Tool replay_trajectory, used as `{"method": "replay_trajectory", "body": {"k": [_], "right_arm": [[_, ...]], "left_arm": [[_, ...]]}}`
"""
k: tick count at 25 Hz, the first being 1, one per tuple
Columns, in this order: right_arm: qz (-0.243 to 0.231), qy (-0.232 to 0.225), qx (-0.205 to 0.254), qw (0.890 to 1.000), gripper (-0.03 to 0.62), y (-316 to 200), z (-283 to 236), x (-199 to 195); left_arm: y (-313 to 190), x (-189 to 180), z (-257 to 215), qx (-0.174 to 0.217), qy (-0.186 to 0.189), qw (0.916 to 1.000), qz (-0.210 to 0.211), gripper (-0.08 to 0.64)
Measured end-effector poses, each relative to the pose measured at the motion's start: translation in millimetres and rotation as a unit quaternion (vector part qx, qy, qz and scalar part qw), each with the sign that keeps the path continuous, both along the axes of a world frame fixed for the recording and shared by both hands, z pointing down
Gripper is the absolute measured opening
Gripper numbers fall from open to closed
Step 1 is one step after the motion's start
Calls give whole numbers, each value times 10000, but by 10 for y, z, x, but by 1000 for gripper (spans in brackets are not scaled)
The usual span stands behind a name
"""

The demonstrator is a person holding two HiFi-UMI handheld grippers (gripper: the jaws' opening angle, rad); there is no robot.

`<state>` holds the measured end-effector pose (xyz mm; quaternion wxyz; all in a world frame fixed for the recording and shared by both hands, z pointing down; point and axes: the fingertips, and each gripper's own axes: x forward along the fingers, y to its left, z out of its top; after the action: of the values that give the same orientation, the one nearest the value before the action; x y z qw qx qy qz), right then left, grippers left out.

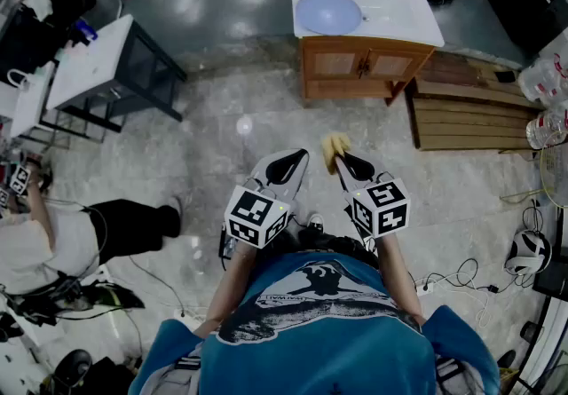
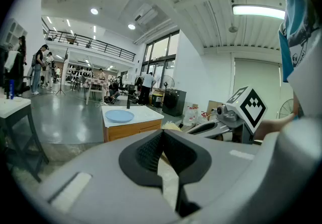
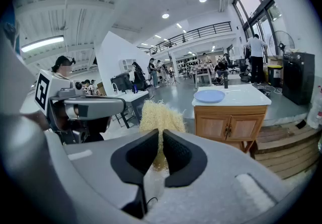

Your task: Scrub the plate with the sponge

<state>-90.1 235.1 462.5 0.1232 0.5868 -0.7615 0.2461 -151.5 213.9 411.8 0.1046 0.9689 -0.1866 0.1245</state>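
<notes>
A pale blue plate (image 1: 328, 11) lies on the white top of a wooden cabinet (image 1: 366, 65) some way ahead of me; it also shows as the plate (image 2: 119, 116) and the plate (image 3: 210, 96) in the two gripper views. My right gripper (image 1: 337, 152) is shut on a yellow fibrous sponge (image 3: 160, 120), which sticks out past the jaws. My left gripper (image 1: 297, 158) is held beside it at chest height, shut with nothing between the pads. Both grippers are well short of the cabinet.
A person sits on the floor at the left (image 1: 53, 242). A white table on a dark frame (image 1: 98, 65) stands at the far left. A wooden pallet (image 1: 475, 114) and water bottles (image 1: 546, 100) lie right of the cabinet. Cables (image 1: 453, 278) run along the floor at the right.
</notes>
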Motion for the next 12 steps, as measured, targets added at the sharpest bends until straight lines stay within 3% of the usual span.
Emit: {"method": "replay_trajectory", "body": {"k": [6,12], "right_arm": [[11,25,49,10000,26,4,10,114],[182,-268,195,9993,29,17,-20,187]], "left_arm": [[61,126,14,31,-31,10000,65,15],[121,149,-19,34,-23,10000,61,15]]}}
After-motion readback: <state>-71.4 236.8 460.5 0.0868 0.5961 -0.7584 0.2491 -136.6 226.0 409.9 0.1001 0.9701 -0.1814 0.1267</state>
